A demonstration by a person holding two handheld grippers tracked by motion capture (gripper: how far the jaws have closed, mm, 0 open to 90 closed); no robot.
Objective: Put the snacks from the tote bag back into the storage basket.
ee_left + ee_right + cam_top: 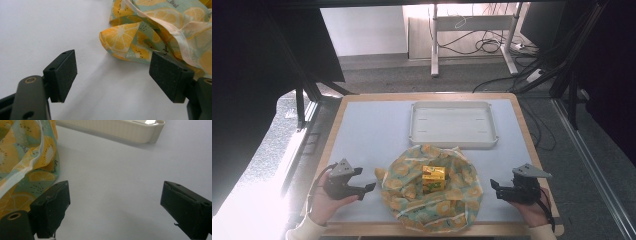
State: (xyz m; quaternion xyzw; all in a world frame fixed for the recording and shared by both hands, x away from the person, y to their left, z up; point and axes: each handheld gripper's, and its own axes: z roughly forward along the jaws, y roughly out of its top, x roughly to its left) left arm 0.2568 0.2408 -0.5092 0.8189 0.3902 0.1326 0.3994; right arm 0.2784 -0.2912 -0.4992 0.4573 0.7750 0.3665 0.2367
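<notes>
A lemon-print cloth (432,192) lies crumpled on the near middle of the table, with a small yellow box (433,178) standing on it. My left gripper (364,181) rests just left of the cloth, jaws wide open and bare. In the left gripper view the cloth's corner (125,42) lies beyond the gap, close to the right pad (170,75). My right gripper (494,189) rests just right of the cloth, also open with nothing between its pads. In the right gripper view the cloth's edge (27,165) lies beside the left pad (53,207).
A shallow white tray (453,142) stands behind the cloth at the table's middle; its corner (140,132) appears at the top of the right gripper view. The grey mat (367,130) covers the tabletop. Dark frame posts flank the table.
</notes>
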